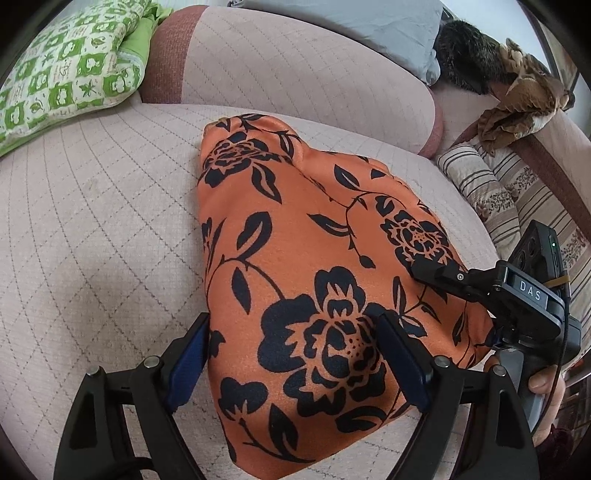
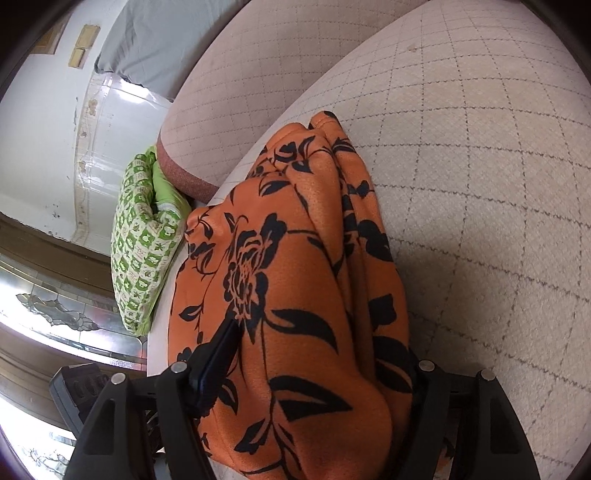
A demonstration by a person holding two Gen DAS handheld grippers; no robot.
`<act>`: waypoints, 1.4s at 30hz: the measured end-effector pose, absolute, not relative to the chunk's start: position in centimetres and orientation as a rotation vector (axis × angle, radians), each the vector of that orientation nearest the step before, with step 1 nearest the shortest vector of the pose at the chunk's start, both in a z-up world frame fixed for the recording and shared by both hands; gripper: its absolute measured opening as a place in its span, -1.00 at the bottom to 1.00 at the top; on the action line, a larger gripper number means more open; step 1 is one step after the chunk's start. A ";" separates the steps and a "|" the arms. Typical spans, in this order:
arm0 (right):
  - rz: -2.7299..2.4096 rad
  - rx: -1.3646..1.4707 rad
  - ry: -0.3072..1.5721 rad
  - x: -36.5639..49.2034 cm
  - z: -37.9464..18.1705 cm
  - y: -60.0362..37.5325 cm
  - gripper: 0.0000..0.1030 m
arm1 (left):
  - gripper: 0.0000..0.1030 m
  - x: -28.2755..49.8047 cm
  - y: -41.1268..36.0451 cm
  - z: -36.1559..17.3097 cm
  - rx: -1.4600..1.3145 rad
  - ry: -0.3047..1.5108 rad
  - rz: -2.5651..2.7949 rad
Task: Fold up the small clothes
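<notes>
An orange garment with black flowers (image 1: 303,258) lies folded on the quilted beige sofa seat (image 1: 92,229). My left gripper (image 1: 291,347) is open above its near end, one blue-padded finger on each side of the cloth. My right gripper (image 1: 424,267) reaches in from the right and presses on the garment's right edge. In the right wrist view the garment (image 2: 295,295) bunches up between the spread fingers of my right gripper (image 2: 314,354); the left finger (image 2: 221,347) lies on the cloth and the right finger is mostly hidden by it.
A green and white patterned pillow (image 1: 70,74) lies at the back left. The sofa backrest (image 1: 295,70) runs behind the garment. A striped cushion (image 1: 498,184) and a brown cloth (image 1: 517,107) are at the right. A grey pillow (image 1: 369,26) sits on the backrest.
</notes>
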State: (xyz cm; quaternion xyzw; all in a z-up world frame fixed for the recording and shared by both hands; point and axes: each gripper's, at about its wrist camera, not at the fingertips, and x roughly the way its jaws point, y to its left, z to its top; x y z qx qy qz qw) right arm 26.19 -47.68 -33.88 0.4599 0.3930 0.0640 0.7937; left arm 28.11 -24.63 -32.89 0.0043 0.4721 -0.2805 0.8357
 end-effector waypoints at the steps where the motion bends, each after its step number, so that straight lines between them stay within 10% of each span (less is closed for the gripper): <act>1: 0.138 0.989 0.845 26.2 -33.9 -47.7 0.42 | 0.72 28.1 -24.7 -32.8 0.014 0.996 -0.592; 22: 0.133 0.952 0.850 26.2 -33.7 -47.2 0.41 | 0.72 28.4 -24.7 -33.7 0.012 1.017 -0.571; 33: 0.086 0.834 0.828 26.3 -32.0 -45.0 0.09 | -0.03 27.5 -24.3 -32.6 0.043 0.954 -0.529; 42: 0.151 0.769 0.766 25.3 -28.7 -43.1 -0.09 | -0.17 24.1 -23.5 -29.6 0.116 0.846 -0.422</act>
